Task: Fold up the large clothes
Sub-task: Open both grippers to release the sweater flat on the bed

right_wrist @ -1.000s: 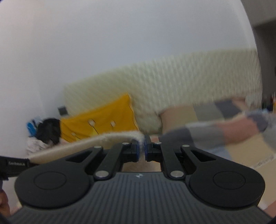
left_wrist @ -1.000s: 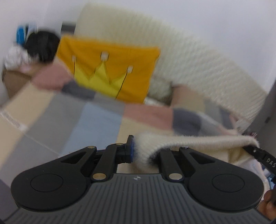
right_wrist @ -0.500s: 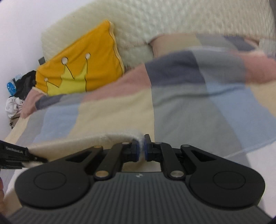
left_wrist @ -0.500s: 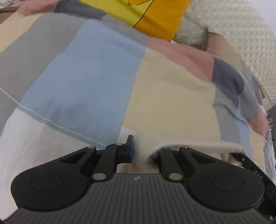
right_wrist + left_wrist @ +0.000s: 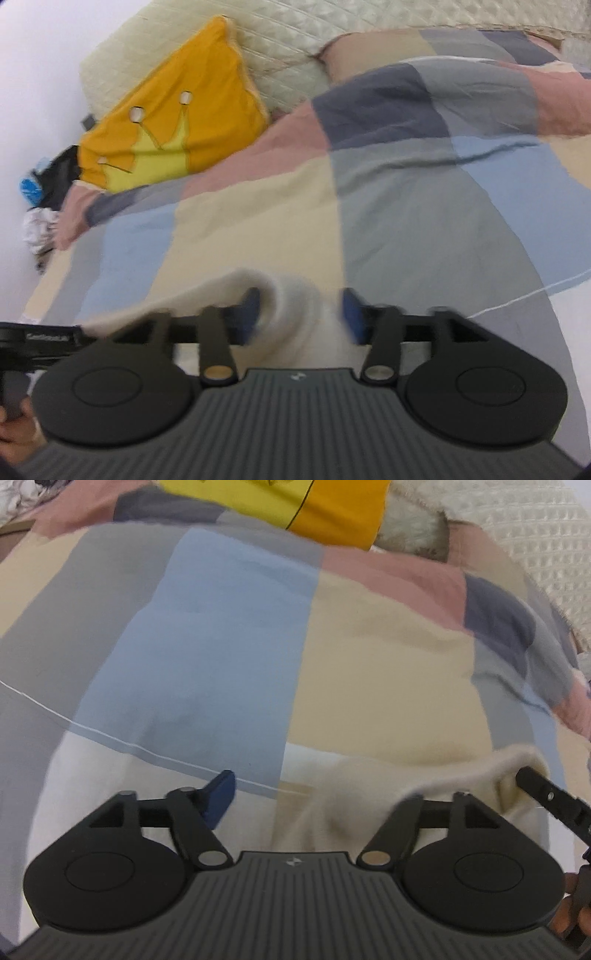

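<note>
A cream fuzzy garment (image 5: 373, 794) lies on the patchwork bed cover, its folded edge running between my two grippers. My left gripper (image 5: 319, 790) is low over the bed with its jaws opening. The blue left pad (image 5: 221, 794) is clear of the cloth, and the garment drapes over the right finger. In the right wrist view the same garment (image 5: 288, 295) bulges up between the blue pads (image 5: 351, 314) of my right gripper (image 5: 301, 308). Its jaws are opening too and the pads no longer pinch the cloth. Each gripper shows at the edge of the other's view.
The patchwork quilt (image 5: 406, 206) in blue, grey, beige and pink covers the bed. A yellow crown pillow (image 5: 177, 125) leans on the cream quilted headboard (image 5: 295, 44). Dark and white clutter (image 5: 48, 192) sits beside the bed's far left. A hand (image 5: 570, 915) holds the right gripper.
Both grippers came down from the raised position to the bed with the cream garment pinched, then both opened and let go of its edge, which now rests on the quilt.
</note>
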`<state>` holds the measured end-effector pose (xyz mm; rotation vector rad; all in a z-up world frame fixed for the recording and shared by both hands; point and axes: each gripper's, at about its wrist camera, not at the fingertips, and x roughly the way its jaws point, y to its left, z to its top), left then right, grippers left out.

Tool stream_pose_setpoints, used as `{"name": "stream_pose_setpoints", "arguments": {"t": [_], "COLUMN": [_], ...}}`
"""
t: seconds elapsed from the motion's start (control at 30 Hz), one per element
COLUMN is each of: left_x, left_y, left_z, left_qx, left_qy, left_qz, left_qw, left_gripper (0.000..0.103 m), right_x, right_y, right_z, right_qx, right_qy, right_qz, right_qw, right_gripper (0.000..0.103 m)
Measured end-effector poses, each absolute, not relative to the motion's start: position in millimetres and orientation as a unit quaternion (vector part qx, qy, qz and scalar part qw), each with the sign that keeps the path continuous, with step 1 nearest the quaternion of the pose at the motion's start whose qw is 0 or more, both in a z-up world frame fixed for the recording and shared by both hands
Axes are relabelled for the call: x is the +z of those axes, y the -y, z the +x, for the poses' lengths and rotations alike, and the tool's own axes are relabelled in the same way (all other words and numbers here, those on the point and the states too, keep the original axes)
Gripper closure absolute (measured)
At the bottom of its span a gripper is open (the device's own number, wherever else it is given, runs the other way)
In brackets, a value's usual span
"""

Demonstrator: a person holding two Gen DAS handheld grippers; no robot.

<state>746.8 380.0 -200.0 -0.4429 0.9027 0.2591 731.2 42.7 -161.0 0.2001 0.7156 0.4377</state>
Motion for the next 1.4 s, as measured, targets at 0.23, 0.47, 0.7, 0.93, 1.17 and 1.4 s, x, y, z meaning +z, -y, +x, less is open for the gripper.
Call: {"name": "stream_pose_setpoints", "arguments": {"t": [0.23,0.47,0.7,0.93,1.17,1.4], "left_x": [-159,-125,-80,-48,-21,-1], "left_y": [-349,-313,-275,-229,-177,-141], "left_z": [712,652,574,481,382,300], "left_qx": [0.086,0.061,0.066,0.059,0.058,0.063], "left_qy": [-0.406,-0.368,-0.337,-0.327,-0.311,-0.303], "left_qz": [-0.181,-0.195,-0.180,-0.164,-0.157,-0.146], "left_qw": [0.892,0.907,0.922,0.929,0.936,0.940], "left_gripper": [0.016,0.008,0.008,0.008,0.008,0.008], "right_x": [-131,-104,-70,-38,-2,17], "right_y": [-50,-34,-7,13,35,57], "right_z": [693,640,574,498,412,335], "right_qx": [0.217,0.219,0.226,0.244,0.260,0.270], "right_qy": [-0.331,-0.314,-0.284,-0.261,-0.243,-0.215], "right_qz": [0.078,0.074,0.065,0.040,0.023,0.024], "right_qw": [0.915,0.921,0.929,0.933,0.934,0.938], "right_gripper": [0.029,0.029,0.029,0.029,0.029,0.029]}}
